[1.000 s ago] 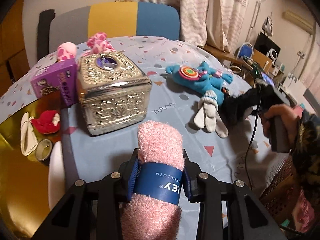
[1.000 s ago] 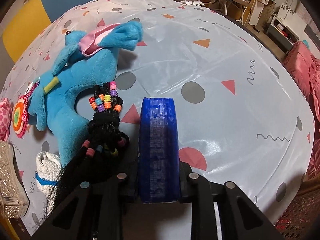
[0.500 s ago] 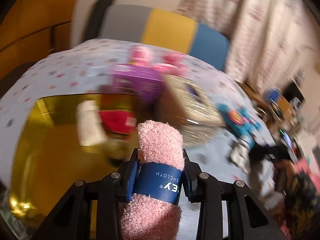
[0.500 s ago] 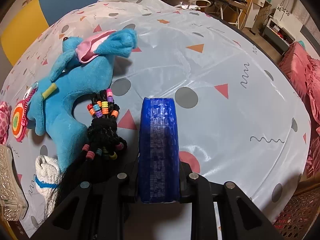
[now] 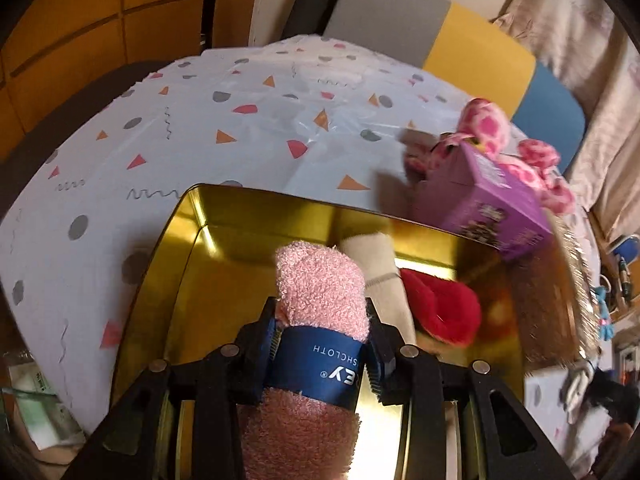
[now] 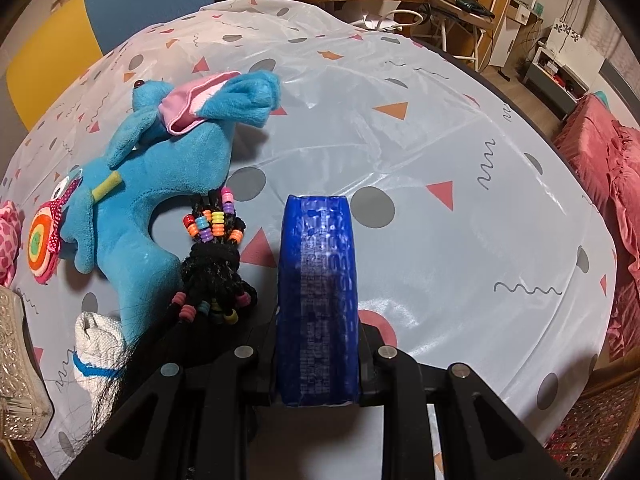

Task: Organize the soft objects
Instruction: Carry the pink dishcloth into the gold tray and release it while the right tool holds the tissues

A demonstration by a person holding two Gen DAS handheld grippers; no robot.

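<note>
Left tongs: clamped on your rolled pink washcloth, pinched across its blue paper band
Where it is: the roll hangs over the near left part of the gold tray, left of the beige roll and red plush piece lying in it
Handling: light, squashy terry; it likely sags if you grip the loose ends, so keep to the band, which looks the firmest spot
Slip risk: the smooth paper band could slide off
Right tongs: shut together on nothing, blue pads touching, above the tabletop right of the blue plush elephant
</note>
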